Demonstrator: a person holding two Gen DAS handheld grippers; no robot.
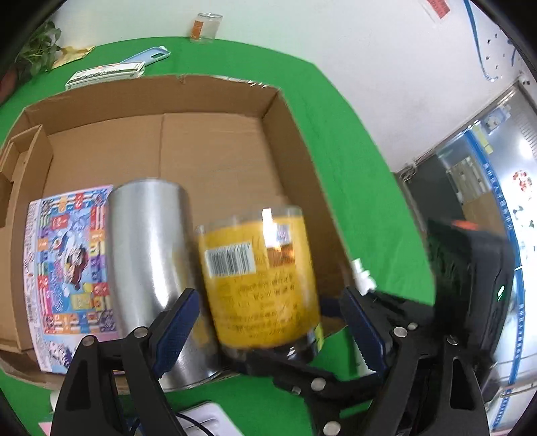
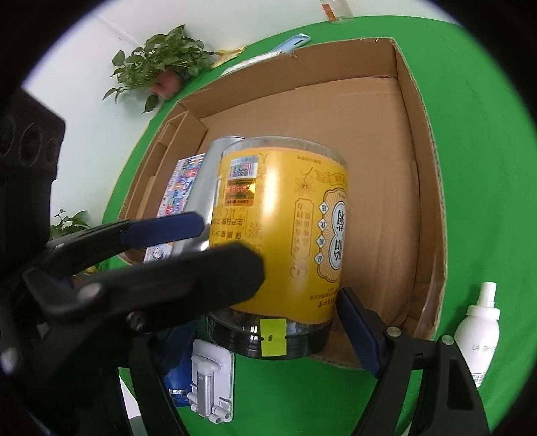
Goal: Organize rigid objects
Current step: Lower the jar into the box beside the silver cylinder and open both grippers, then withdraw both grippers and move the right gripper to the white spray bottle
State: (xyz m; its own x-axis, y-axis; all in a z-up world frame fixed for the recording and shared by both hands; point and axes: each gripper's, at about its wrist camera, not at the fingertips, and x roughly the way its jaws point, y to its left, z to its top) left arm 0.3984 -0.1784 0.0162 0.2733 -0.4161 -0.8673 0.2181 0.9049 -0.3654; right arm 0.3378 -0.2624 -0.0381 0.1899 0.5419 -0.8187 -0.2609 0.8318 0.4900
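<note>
Left hand-held gripper [image 1: 268, 295] is seen with its jaws apart. It straddles the yellow-labelled jar [image 1: 258, 275] just inside the near wall of the cardboard box [image 1: 208, 100], and a gap shows at one blue pad.

Inside the box, a colourful printed pack [image 1: 67, 261] lies flat at the left. A silver can [image 1: 147, 241] stands just beside it, and the jar is carried lid-down next to the can. Whether the jar rests on the box floor cannot be told.

Right hand-held gripper [image 2: 268, 315] is judged to be clamped wide on the jar low down near its dark lid, though one of its pads is hidden by the other tool.

Two things are thus counted as placed, with the jar about to join them. Beyond the far wall of the box, a flat carton [image 1: 104, 73], a blue phone case [image 1: 151, 55] and a small glass jar [image 1: 204, 28] are left on the green tabletop [image 1: 352, 167]. A white spray bottle [image 2: 478, 332] is left outside the right wall, so the task is judged to be roughly half done.

Both hand-held grippers are pitched steeply downward toward the near right corner of the box and crowded close together.
</note>
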